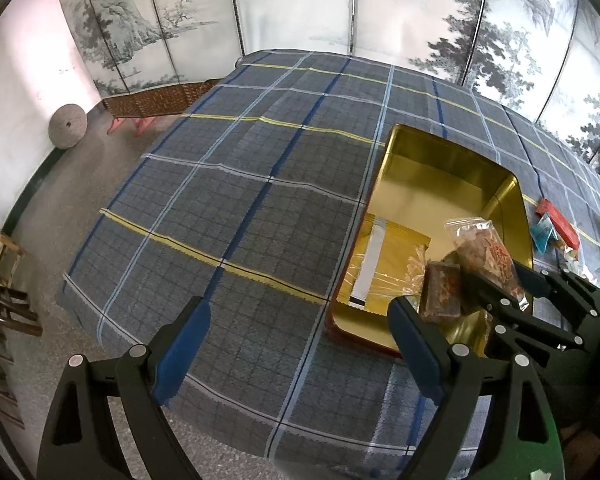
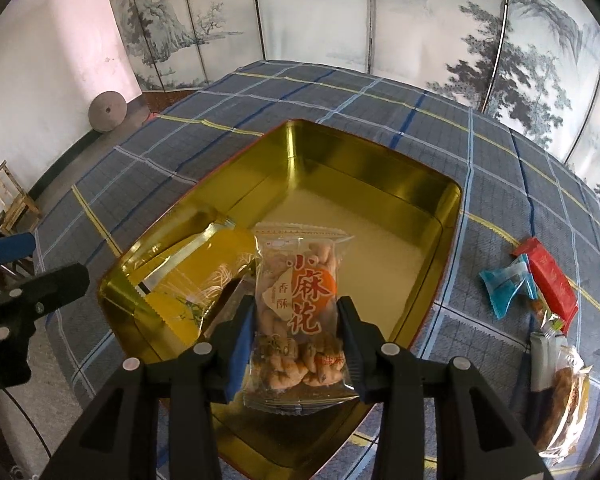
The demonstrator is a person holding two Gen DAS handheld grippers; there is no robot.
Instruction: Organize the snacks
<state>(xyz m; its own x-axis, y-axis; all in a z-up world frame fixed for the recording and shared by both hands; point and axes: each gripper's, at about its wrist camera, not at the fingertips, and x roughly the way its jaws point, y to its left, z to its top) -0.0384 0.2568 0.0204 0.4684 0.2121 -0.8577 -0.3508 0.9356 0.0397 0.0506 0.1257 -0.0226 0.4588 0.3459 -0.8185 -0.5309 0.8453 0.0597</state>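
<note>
A gold tin [image 2: 340, 152] lies open on the checked tablecloth [image 1: 228, 200]. My right gripper [image 2: 296, 302] is shut on a clear packet of fried dough twists [image 2: 300, 280] with red lettering and holds it by its side edges above the tin's near end. In the left wrist view the same packet [image 1: 486, 252] hangs in the right gripper [image 1: 494, 276] over the tin [image 1: 420, 140]. A gold foil packet [image 2: 204, 276] lies in the tin's left corner, and a brown wrapped snack [image 1: 440, 292] sits beside it. My left gripper [image 1: 298, 308] stands open over bare cloth left of the tin.
Loose snacks lie on the cloth right of the tin: a red packet [image 2: 552, 280], a blue packet [image 2: 504, 284] and a clear bag of brown pastry [image 2: 560, 392]. A painted folding screen [image 1: 300, 4] stands behind the table. Floor and wooden stools [image 2: 8, 204] lie to the left.
</note>
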